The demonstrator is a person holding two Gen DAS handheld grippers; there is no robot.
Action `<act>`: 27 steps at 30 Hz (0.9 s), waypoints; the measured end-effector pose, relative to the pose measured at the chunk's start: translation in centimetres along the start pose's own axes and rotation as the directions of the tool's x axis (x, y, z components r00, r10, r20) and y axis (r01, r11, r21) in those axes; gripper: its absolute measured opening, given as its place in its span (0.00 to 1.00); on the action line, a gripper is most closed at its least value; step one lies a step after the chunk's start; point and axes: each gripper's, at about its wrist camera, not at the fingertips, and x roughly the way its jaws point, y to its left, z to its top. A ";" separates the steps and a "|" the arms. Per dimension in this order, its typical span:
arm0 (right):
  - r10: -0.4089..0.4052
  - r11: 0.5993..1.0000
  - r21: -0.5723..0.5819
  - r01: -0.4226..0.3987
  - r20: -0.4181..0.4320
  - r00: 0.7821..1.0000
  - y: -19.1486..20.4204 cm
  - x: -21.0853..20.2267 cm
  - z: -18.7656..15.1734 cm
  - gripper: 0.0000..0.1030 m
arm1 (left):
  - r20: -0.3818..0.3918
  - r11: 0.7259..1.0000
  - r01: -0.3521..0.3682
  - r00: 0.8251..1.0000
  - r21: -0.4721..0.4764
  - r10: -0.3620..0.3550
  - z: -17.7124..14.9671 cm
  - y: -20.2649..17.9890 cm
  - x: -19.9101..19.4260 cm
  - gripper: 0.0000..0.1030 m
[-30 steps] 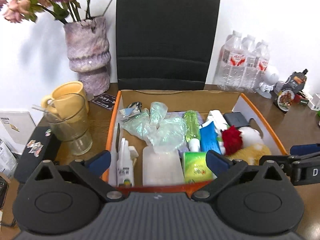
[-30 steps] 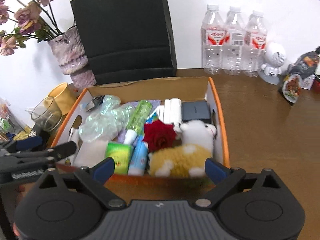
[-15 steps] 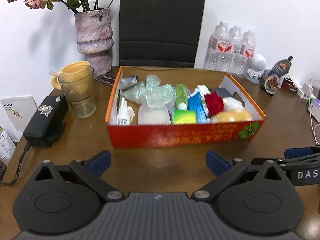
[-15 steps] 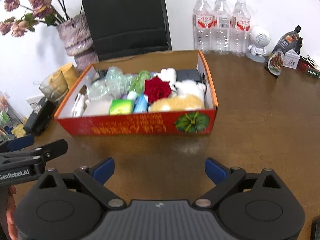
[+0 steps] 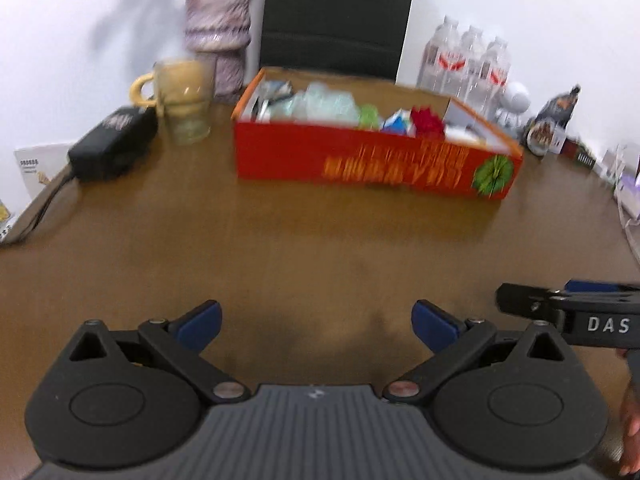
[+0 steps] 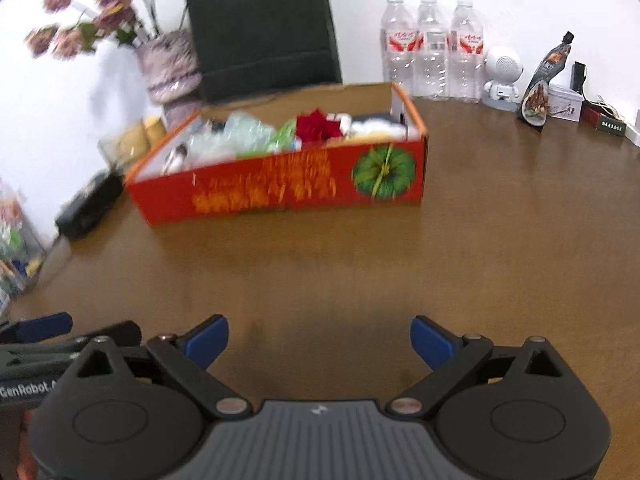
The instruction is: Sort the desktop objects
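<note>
Two grippers hang low over a brown wooden table (image 5: 280, 248), both with their jaws spread wide and nothing between them. Farthest left in the left wrist view, a white booklet (image 5: 36, 160) lies at the table edge, beside a matte black adapter brick (image 5: 114, 144) with a cord trailing off it. Next comes a clear drinking glass (image 5: 186, 102), smooth and cylindrical, standing in front of a glossy yellow mug (image 5: 140, 86). Behind them rises a mottled purple vase (image 5: 218, 36), rough and lumpy in texture, holding dried pink flowers (image 6: 96, 20). A flat black paper bag (image 6: 260, 28) stands upright against the white wall.

Mid-table sits the cardboard box (image 5: 372, 164), red outside with orange lettering and a green printed rosette, plain brown inside. It is packed: crinkled clear plastic wrap (image 5: 320, 104), a green bottle (image 5: 370, 116), a red fabric rose (image 5: 428, 118) and something pale and fluffy (image 6: 376, 130), all blurred.

To the right, three ribbed clear water bottles (image 6: 432, 56) with red labels line the wall, then a round white robot figurine (image 6: 502, 74), a dark glossy pouch (image 6: 544, 80) and small boxes (image 6: 566, 102).

The left gripper (image 5: 316, 322) has blue pads on black linkage arms and a ribbed grey body; the right gripper (image 6: 320, 338) is alike. Both hover over bare wood well short of the box.
</note>
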 end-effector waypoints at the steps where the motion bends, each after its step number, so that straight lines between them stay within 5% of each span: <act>1: -0.012 1.000 -0.011 0.012 0.012 1.000 0.0 -0.1 -0.7 0.95 | 0.010 1.000 -0.013 1.000 0.009 0.013 -0.5 0.1 0.0 1.00; 27: -0.085 0.992 -0.082 0.093 0.092 0.992 1.1 0.3 -4.8 1.00 | 0.052 0.997 -0.025 0.998 0.080 0.021 -2.7 -0.6 0.9 1.00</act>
